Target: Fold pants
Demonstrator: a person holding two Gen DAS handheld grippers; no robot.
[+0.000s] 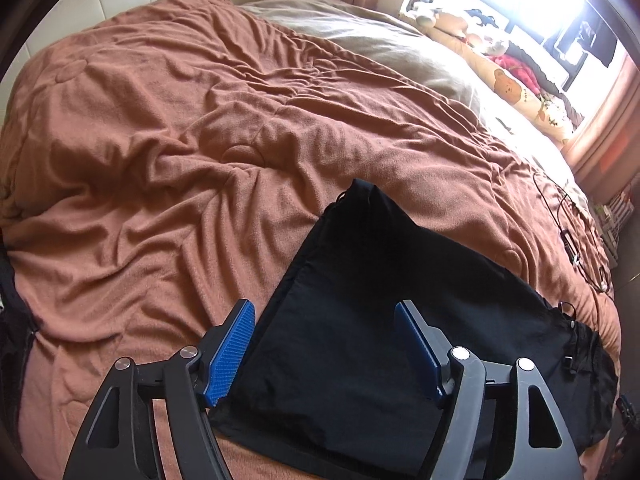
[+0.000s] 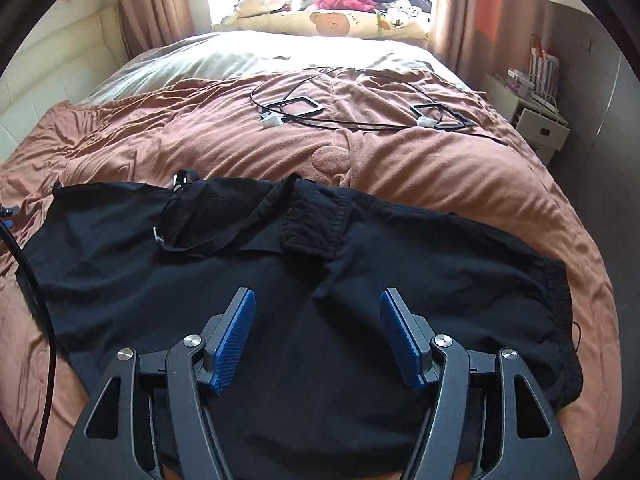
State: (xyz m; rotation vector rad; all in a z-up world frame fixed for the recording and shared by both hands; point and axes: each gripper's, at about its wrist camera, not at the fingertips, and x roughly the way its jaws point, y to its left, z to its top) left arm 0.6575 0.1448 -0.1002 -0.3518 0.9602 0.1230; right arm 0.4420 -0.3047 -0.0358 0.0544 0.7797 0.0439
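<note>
The black pants (image 2: 320, 272) lie flat and folded on the brown blanket (image 2: 440, 160) near the bed's front edge. A pocket flap (image 2: 316, 220) and the elastic waistband (image 2: 560, 300) at the right show in the right wrist view. My right gripper (image 2: 318, 336) hovers above the middle of the pants, open, with nothing between its blue pads (image 2: 234, 340). In the left wrist view the pants (image 1: 380, 300) show a folded end pointing away. My left gripper (image 1: 324, 344) hangs over their left part, open and holding nothing.
Black cables (image 2: 320, 92) with two flat square frames and white plugs lie on the blanket beyond the pants. A beige sheet (image 2: 240, 56), a bear-print pillow (image 2: 332, 22) and soft toys sit under the window. A white nightstand (image 2: 536, 116) stands at the right. A black cord (image 2: 40, 320) hangs at the left.
</note>
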